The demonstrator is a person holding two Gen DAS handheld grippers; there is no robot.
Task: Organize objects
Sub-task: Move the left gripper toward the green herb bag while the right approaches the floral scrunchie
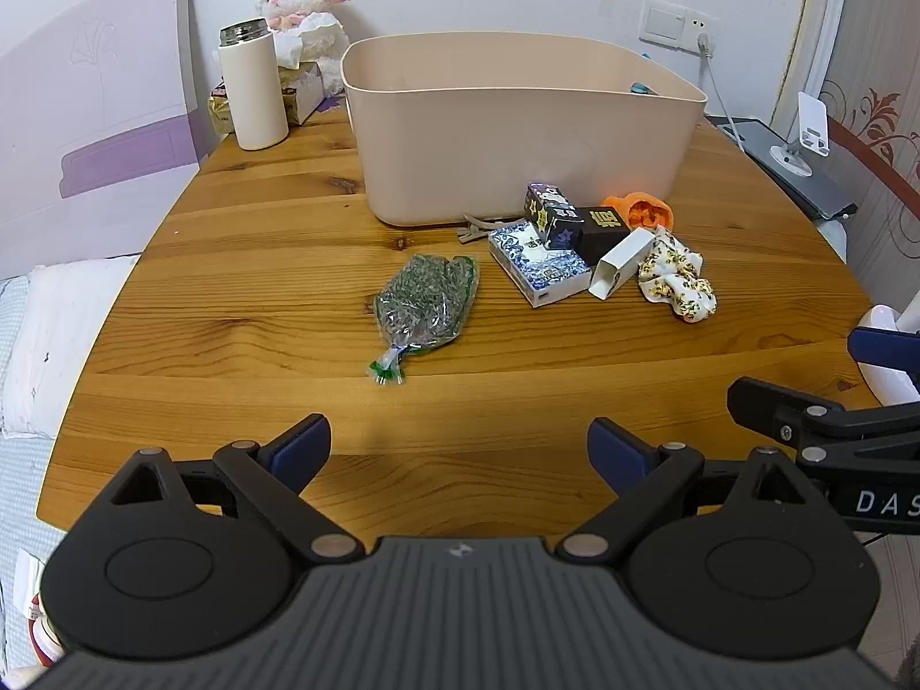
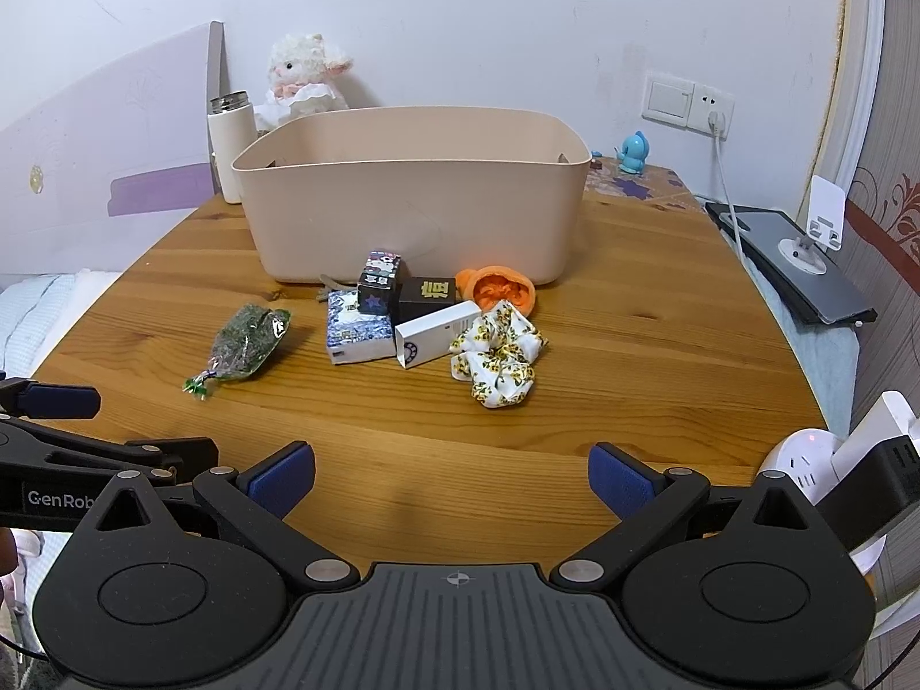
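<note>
A beige plastic bin (image 1: 517, 126) (image 2: 414, 195) stands at the back of the round wooden table (image 1: 259, 299) (image 2: 632, 345). In front of it lie a clear bag of green dried bits (image 1: 425, 305) (image 2: 247, 339), a blue-white patterned box (image 1: 537, 267) (image 2: 356, 330), a dark starred box (image 1: 549, 215) (image 2: 379, 282), a black box (image 1: 604, 227) (image 2: 428, 296), a white box (image 1: 621, 261) (image 2: 437, 333), an orange item (image 1: 641, 210) (image 2: 500, 290), a floral scrunchie (image 1: 678, 279) (image 2: 497, 365) and a hair clip (image 1: 480, 227). My left gripper (image 1: 460, 451) and right gripper (image 2: 451, 486) are open and empty, near the front edge.
A white thermos (image 1: 253, 86) (image 2: 230, 144) and a plush lamb (image 1: 305, 6) (image 2: 305, 75) stand back left. A blue figurine (image 2: 632, 152) and a phone stand (image 2: 816, 236) are at the right. A power strip (image 2: 822, 460) sits by the right edge.
</note>
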